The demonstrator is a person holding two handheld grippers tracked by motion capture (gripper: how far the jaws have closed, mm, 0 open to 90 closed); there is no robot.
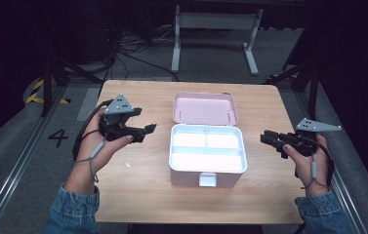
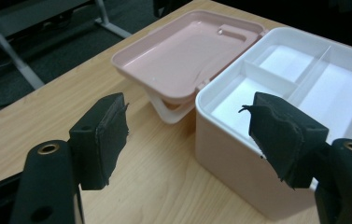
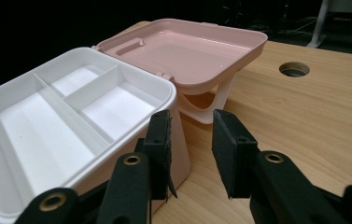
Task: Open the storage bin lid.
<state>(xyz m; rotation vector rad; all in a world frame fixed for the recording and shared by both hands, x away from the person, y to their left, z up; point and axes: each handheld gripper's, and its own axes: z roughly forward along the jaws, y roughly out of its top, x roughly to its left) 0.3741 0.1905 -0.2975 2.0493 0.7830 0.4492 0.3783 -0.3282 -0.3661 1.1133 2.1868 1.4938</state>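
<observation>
Hands (image 1: 91,146) level, flanking open box (image 1: 207,146)

Jaws slightly parted, empty, beside open pink box (image 3: 131,100) on table (image 3: 313,116)

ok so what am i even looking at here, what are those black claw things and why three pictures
The black claws are hand-held grippers: a person holds one in each hand and squeezes two padded jaws together to pick things up. There is no robot arm here.

The high view looks down from above the person's side of the table. In it you see the left gripper and the right gripper, each in a hand, on either side of a box.

The other two pictures come from small cameras riding on the grippers, each looking along its own jaws: the left gripper and the right gripper.

The box is pink with its lid swung open behind it. Inside sits a white tray with three compartments, all empty.

Both grippers are open and hold nothing.
</observation>
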